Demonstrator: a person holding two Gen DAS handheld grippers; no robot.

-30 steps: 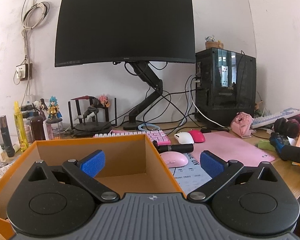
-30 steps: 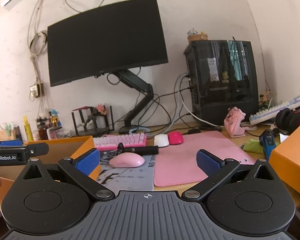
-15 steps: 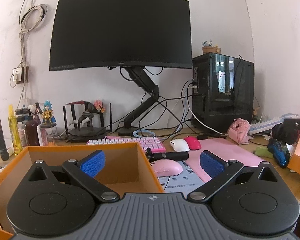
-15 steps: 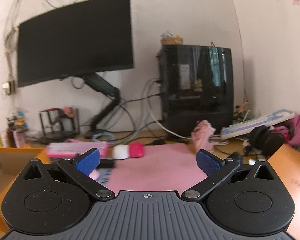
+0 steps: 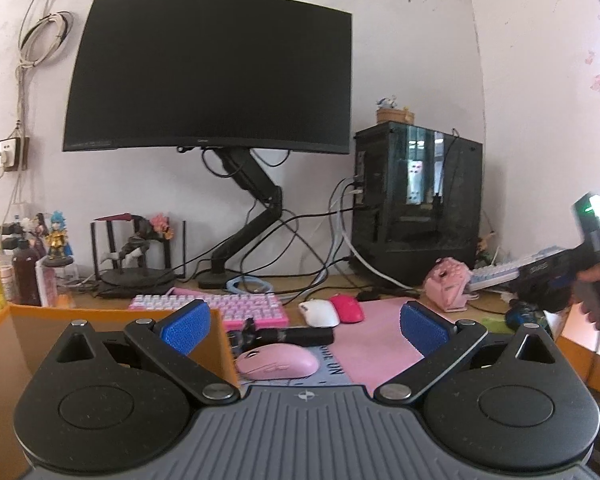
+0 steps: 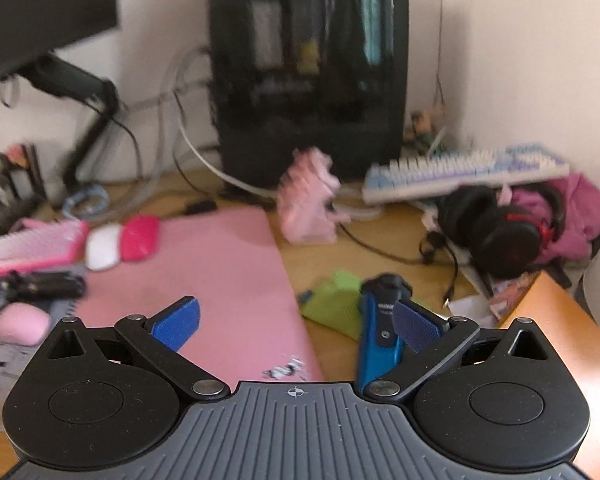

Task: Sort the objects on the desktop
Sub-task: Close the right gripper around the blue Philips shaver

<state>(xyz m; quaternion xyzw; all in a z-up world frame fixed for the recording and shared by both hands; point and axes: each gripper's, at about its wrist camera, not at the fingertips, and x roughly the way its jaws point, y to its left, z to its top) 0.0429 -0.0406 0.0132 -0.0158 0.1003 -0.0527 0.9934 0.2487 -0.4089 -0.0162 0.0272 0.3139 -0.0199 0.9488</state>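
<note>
My left gripper (image 5: 304,322) is open and empty, hovering over the right wall of an orange box (image 5: 112,320). Just past it lie a pale pink mouse (image 5: 278,365), a black flashlight-like stick (image 5: 288,335), a white mouse (image 5: 320,312), a magenta mouse (image 5: 346,308) and a pink keyboard (image 5: 208,308). My right gripper (image 6: 296,322) is open above the pink desk mat (image 6: 204,280). A blue and black shaver (image 6: 380,328) lies by its right finger, beside a green cloth (image 6: 336,300). Another orange box (image 6: 560,320) sits at the right.
A black monitor on an arm (image 5: 208,80) and a PC tower (image 5: 416,200) stand at the back. Black headphones (image 6: 500,232), a white-blue keyboard (image 6: 460,168) and a pink keypad (image 6: 308,200) crowd the right side. Figurines and bottles (image 5: 24,256) line the left.
The right gripper has swung right and down toward the shaver and green cloth. The left gripper has shifted right, off the box's interior. Both stayed open.
</note>
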